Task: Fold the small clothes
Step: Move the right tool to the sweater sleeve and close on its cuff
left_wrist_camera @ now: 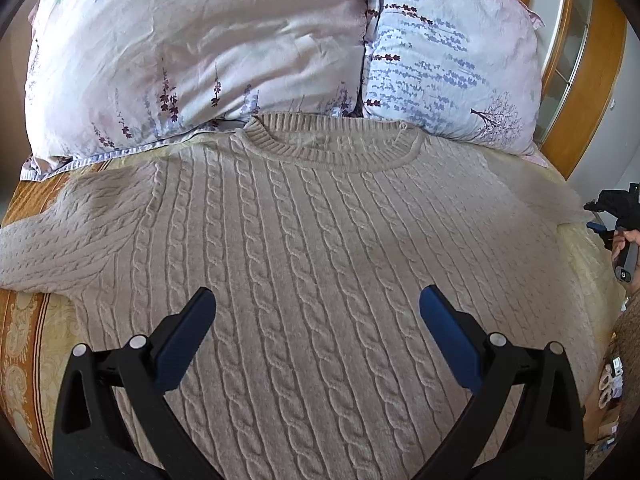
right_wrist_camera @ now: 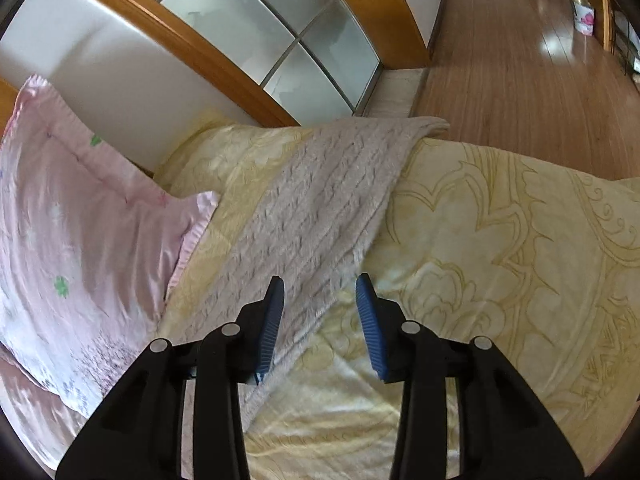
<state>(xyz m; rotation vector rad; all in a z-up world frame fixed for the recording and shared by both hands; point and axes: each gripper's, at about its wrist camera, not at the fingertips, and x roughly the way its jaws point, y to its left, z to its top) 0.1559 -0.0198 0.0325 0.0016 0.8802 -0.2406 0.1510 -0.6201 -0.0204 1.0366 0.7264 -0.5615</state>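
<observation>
A beige cable-knit sweater (left_wrist_camera: pixel 320 240) lies flat, front up, on the bed, with its ribbed collar (left_wrist_camera: pixel 332 148) against the pillows. One sleeve (left_wrist_camera: pixel 60 240) stretches out to the left. My left gripper (left_wrist_camera: pixel 318 300) hovers open over the sweater's chest with nothing between its blue pads. In the right wrist view the other sleeve (right_wrist_camera: pixel 320 208) runs diagonally across the yellow blanket (right_wrist_camera: pixel 500 240), its cuff (right_wrist_camera: pixel 432 124) at the bed's edge. My right gripper (right_wrist_camera: pixel 320 284) stands over that sleeve's near edge. Its jaws are partly apart and the pads press on nothing.
Two floral pillows (left_wrist_camera: pixel 180 60) (left_wrist_camera: pixel 452 60) lie at the bed's head; one pink pillow (right_wrist_camera: pixel 80 220) sits left of the sleeve. A wooden headboard with frosted panels (right_wrist_camera: pixel 280 40) stands behind. Wooden floor (right_wrist_camera: pixel 520 60) lies beyond the bed's edge. A hand (left_wrist_camera: pixel 626 238) shows at the right border.
</observation>
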